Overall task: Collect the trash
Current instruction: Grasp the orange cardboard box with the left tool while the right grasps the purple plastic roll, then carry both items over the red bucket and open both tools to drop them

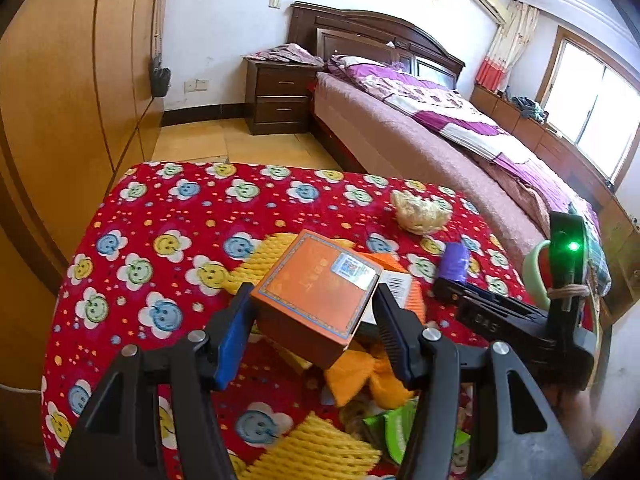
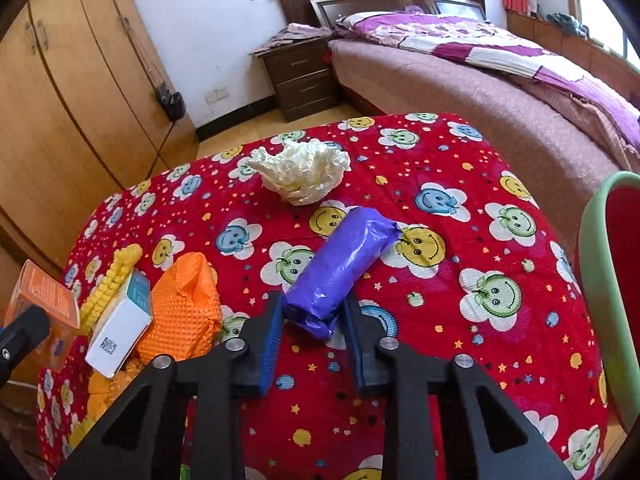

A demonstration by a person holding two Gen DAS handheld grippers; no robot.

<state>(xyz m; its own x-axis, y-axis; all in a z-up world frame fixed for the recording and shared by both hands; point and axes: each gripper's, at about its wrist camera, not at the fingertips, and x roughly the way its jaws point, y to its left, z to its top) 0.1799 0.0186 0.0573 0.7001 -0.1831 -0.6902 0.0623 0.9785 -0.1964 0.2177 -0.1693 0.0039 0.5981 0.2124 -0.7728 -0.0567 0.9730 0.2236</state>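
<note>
My left gripper (image 1: pixel 310 308) is shut on an orange box (image 1: pixel 316 292) and holds it above the red smiley-flower cloth (image 1: pixel 160 240). The box also shows at the left edge of the right wrist view (image 2: pixel 42 300). My right gripper (image 2: pixel 312 316) is shut on the near end of a purple plastic roll (image 2: pixel 340 264), which points away over the cloth (image 2: pixel 480 360). In the left wrist view the roll (image 1: pixel 454 262) sits at the tip of the right gripper. A crumpled white paper wad (image 2: pixel 302 170) lies farther back; it also shows in the left wrist view (image 1: pixel 420 212).
Orange foam netting (image 2: pixel 180 312), a white box (image 2: pixel 120 328) and yellow foam netting (image 2: pixel 112 284) lie at the left. More wrappers (image 1: pixel 392 428) lie under my left gripper. A green basin rim (image 2: pixel 596 280) stands at the right. Bed (image 2: pixel 480 80), nightstand and wardrobe stand behind.
</note>
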